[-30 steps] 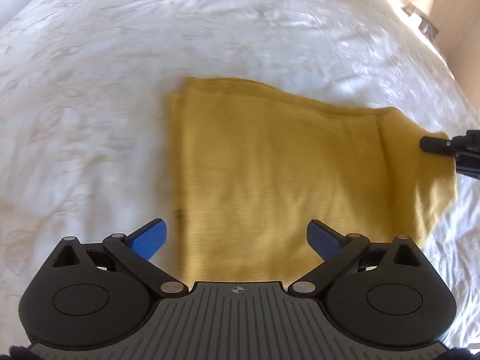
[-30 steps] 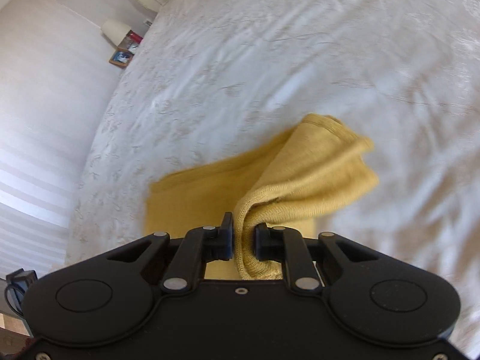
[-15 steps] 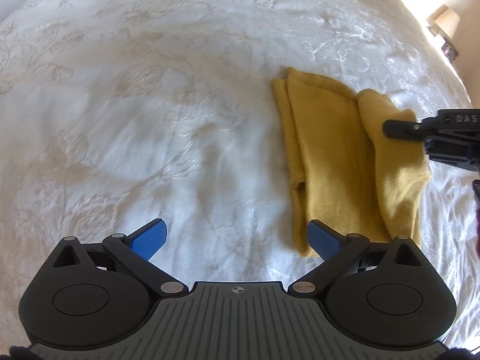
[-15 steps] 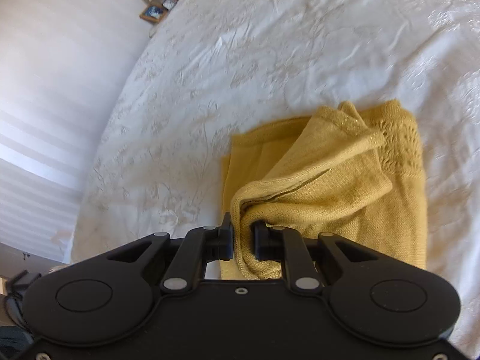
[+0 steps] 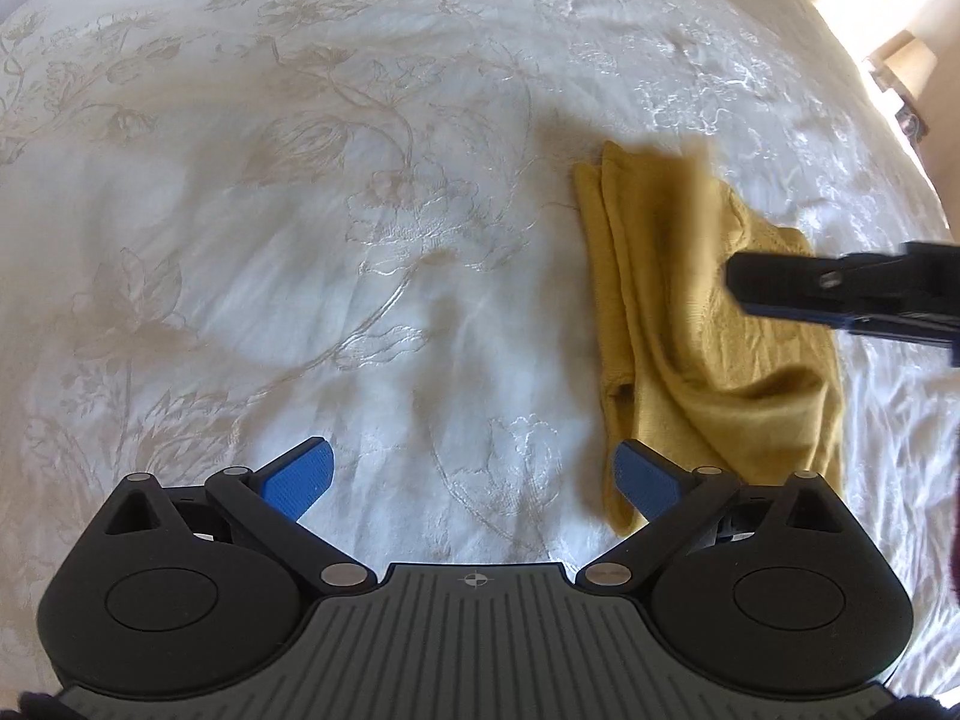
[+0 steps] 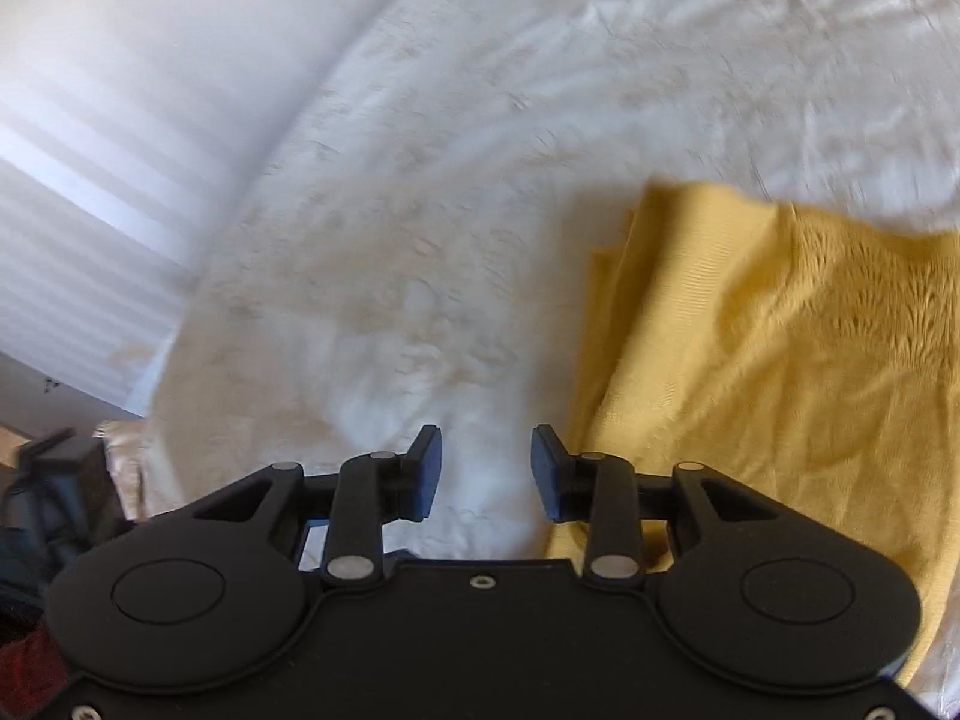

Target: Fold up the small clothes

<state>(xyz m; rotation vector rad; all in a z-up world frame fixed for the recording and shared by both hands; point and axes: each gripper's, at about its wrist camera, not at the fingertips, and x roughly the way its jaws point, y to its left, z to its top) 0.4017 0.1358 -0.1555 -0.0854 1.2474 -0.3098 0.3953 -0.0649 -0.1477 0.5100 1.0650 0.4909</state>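
Observation:
A mustard-yellow knit garment (image 5: 678, 324) lies folded in layers on the white bedspread, right of centre in the left wrist view and at the right in the right wrist view (image 6: 774, 348). My left gripper (image 5: 471, 477) is open and empty; its right pad sits at the garment's near left corner. My right gripper (image 6: 486, 474) is open and empty, over the bedspread just left of the garment's edge. It shows as a black bar over the garment in the left wrist view (image 5: 840, 294).
The white embroidered bedspread (image 5: 300, 210) fills both views. A pale striped wall (image 6: 120, 120) runs along the bed's far left side. A bedside lamp (image 5: 906, 69) stands at the far right. Dark objects (image 6: 54, 480) sit beside the bed at lower left.
My right gripper has opened and let go of the garment fold, which now lies on the layers below. It shifted left of the garment. My left gripper stayed open and nearly still.

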